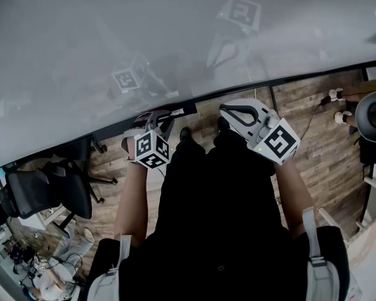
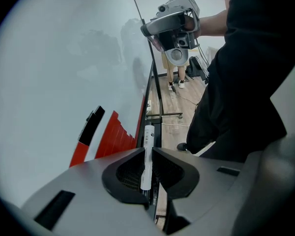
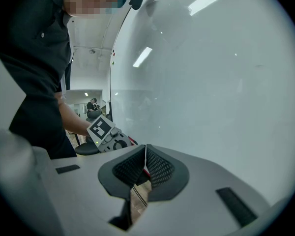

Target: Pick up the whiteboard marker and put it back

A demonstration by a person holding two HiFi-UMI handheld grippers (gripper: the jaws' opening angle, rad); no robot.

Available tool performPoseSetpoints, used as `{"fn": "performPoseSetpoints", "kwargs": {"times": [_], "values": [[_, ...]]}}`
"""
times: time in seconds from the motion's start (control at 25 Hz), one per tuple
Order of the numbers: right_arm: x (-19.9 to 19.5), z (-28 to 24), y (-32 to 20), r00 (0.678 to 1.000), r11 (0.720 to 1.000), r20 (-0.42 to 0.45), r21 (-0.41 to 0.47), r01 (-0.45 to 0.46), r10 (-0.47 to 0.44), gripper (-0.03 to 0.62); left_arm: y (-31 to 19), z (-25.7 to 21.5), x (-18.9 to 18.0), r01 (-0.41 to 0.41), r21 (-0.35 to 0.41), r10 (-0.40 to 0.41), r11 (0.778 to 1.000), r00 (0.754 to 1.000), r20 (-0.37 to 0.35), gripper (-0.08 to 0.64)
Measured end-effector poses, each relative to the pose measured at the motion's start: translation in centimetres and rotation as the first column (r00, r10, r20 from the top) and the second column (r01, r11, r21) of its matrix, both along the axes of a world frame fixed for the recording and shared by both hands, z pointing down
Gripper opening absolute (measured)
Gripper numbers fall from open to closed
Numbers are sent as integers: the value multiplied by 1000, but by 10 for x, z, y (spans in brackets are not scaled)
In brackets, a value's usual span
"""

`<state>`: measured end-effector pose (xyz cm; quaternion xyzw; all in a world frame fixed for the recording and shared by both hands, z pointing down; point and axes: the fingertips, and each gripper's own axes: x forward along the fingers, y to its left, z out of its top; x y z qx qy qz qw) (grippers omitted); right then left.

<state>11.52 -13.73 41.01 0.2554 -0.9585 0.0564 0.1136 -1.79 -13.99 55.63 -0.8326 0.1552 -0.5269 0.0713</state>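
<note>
A white whiteboard marker (image 2: 147, 154) with black print stands lengthwise between the pads of my left gripper (image 2: 148, 150), which is shut on it. The marker's far end points down along the black ledge (image 2: 156, 102) at the foot of the whiteboard (image 2: 64, 58). In the head view the left gripper (image 1: 163, 119) is at the board's lower edge and the right gripper (image 1: 237, 113) is beside it, a little apart. My right gripper (image 3: 145, 154) has its pads touching with nothing between them, and it faces the board (image 3: 211, 82).
A red ribbed object with a black end (image 2: 104, 134) sits on the board just left of the marker. Below are a wood floor (image 1: 313, 124), a black office chair (image 1: 47, 190) at the left, and a person's feet (image 1: 338, 105) at the right.
</note>
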Motion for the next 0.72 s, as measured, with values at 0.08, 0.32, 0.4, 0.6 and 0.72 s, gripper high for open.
{"fn": "performPoseSetpoints", "kwargs": {"times": [0.08,0.32,0.4,0.6,0.72], "values": [[7,1,2,1000,1000,-2,-3,-4,4,20,1,2,4,1,-5,-1,1000,1000,8,58],[12,0,5,1000,1000,0,7,-1,1,20,2,5,8,10,-20,-10,1000,1000,20,57],[12,1,5,1000,1000,-1,0,-2,2,20,1,8,6,14,-26,-14,1000,1000,27,57],[13,-4,2,1000,1000,9,20,-5,4,20,1,10,4,15,-45,-13,999,999,40,55],[14,-5,2,1000,1000,9,17,-13,13,20,1,10,3,12,-51,-9,999,999,45,55]]}}
